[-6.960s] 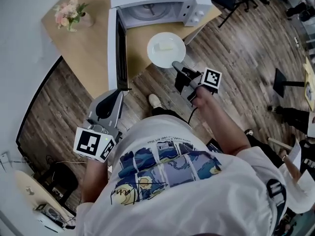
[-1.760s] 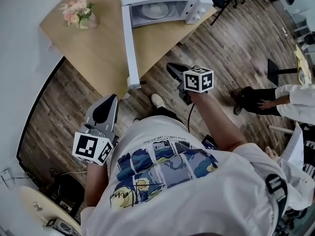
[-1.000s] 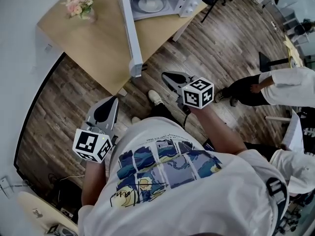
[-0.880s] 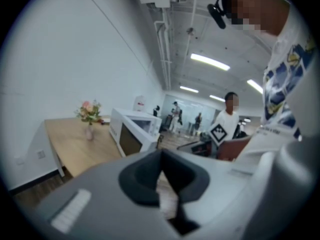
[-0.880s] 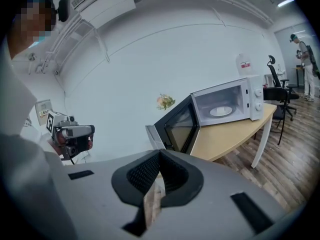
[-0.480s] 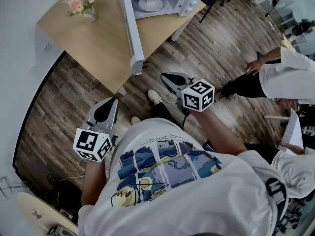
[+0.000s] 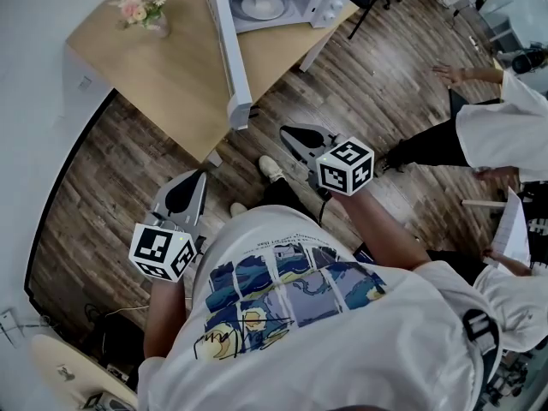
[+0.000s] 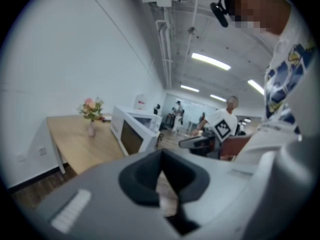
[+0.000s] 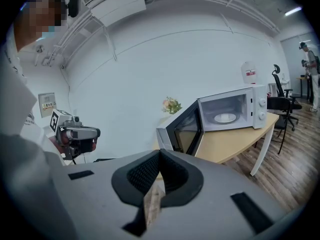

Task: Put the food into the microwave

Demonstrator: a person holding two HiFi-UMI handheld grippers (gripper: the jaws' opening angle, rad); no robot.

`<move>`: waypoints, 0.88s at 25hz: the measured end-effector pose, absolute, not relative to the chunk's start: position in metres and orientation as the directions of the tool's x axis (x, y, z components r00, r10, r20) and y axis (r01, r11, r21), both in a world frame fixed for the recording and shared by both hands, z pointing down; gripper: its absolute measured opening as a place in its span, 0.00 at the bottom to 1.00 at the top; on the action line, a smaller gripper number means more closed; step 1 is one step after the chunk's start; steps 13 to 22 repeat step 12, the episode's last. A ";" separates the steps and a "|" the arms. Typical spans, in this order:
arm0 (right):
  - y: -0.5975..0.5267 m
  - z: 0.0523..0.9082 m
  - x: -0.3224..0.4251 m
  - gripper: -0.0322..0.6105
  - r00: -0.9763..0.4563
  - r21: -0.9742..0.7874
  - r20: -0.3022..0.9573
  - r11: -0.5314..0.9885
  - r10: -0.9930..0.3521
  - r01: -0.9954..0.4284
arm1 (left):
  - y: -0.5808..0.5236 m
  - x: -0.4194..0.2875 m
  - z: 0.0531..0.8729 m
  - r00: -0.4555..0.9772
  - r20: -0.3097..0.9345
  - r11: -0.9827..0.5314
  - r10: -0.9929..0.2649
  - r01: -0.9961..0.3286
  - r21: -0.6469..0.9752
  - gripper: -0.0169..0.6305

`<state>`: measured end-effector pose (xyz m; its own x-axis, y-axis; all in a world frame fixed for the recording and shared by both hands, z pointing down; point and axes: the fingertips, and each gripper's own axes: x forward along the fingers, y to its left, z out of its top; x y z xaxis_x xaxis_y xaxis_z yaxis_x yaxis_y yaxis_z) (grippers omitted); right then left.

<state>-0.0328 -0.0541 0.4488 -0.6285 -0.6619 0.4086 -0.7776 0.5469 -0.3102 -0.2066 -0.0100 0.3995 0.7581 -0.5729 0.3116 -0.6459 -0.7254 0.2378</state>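
The white microwave (image 7: 282,2) stands on the wooden table (image 7: 163,67) with its door (image 7: 233,54) swung wide open. A white plate (image 7: 259,7) with the food lies inside the oven and also shows in the right gripper view, plate (image 9: 225,117). My right gripper (image 7: 288,134) hangs over the floor, well short of the table, shut and empty. Lower left, my left gripper (image 7: 190,180) is shut with nothing in it. In the left gripper view the microwave (image 8: 135,126) is far ahead.
A small vase of flowers (image 7: 141,8) stands at the table's far left end. People in white (image 7: 497,127) stand on the wooden floor to the right. An office chair (image 9: 280,104) stands beyond the table. The open door (image 9: 182,129) juts past the table edge.
The plate, earlier on the table at my right gripper, now lies inside the microwave. Both grippers have backed away from the table. In the last second only the bystander on the right moved.
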 end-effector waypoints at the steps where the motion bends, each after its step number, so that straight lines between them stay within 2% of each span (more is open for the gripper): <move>1: -0.054 0.449 -0.033 0.06 -0.628 -0.310 0.409 0.547 -0.662 -0.778 | -0.010 -0.206 0.400 0.758 0.312 -0.725 -0.573 -0.646 0.238 0.04; 22: -0.052 0.448 -0.030 0.06 -0.626 -0.294 0.417 0.554 -0.659 -0.779 | -0.009 -0.201 0.400 0.761 0.313 -0.729 -0.568 -0.642 0.238 0.04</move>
